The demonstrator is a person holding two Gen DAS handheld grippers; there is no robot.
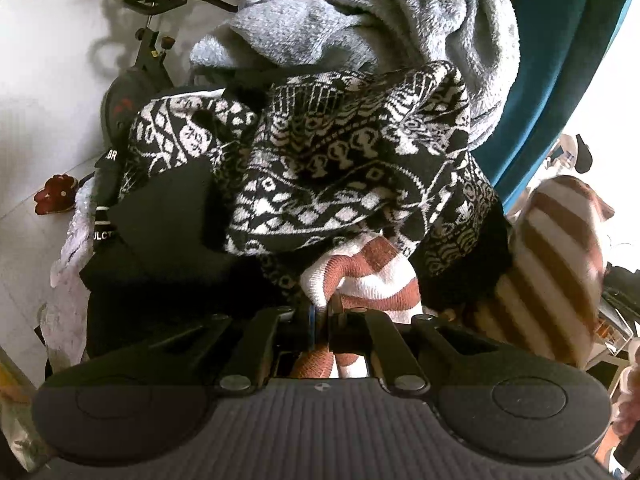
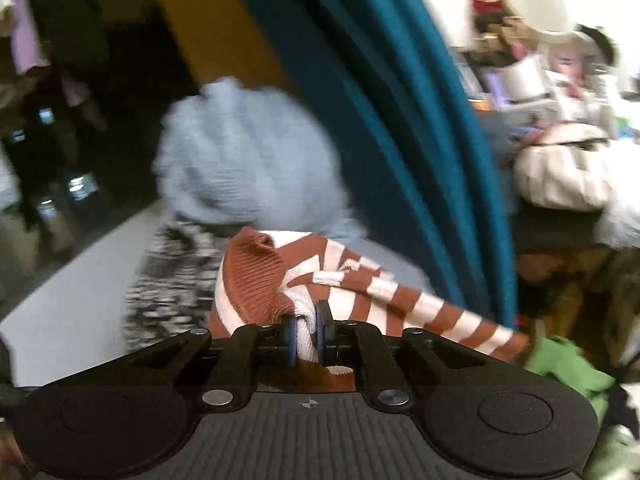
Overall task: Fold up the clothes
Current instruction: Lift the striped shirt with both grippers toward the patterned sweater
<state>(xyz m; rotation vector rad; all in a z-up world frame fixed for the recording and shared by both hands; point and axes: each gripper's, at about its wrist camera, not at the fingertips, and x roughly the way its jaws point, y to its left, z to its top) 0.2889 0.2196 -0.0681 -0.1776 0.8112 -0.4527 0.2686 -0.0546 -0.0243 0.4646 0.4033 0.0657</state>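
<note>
- Left wrist view: left gripper (image 1: 321, 320) is clamped on a fold of the striped knit garment (image 1: 360, 276) (rust-brown & white); cloth is pinched btwn the pads and runs back under the linkage.
- The garment sits at the near edge of a clothes pile, its bulk tucked under a black-and-white patterned sweater (image 1: 340, 152). A grey fleece blanket (image 1: 380, 28) lies further back on the pile; another stretch of striped cloth shows blurred at the right.
- Risk (my read): the patterned sweater overlaps the striped knit, so pulling could drag it and the dark clothes beside it off the pile's left edge toward the floor (image 1: 48, 80).
- Room: the left side is bare floor but an exercise bike (image 1: 140, 60) stands there; a teal curtain (image 1: 560, 80) closes the right. Little free space ahead w/ the pile filling the view.
- Right wrist view: right gripper (image 2: 307, 334) is also closed on the same striped garment (image 2: 280, 276), a white ribbed bit between the pads; a striped sleeve (image 2: 440, 312) trails off right toward a green cloth (image 2: 568, 364).
- View is motion-blurred, so exact contact w/ the pile can't be judged.
- Risk: the trailing sleeve may snag the green cloth or the curtain (image 2: 380, 100); a thin pinch on loose knit may slip under load.
- Room: cluttered shelf area at right, dark area at left; the pale surface (image 2: 60, 300) at lower left looks the most open spot for laying the garment flat.
</note>
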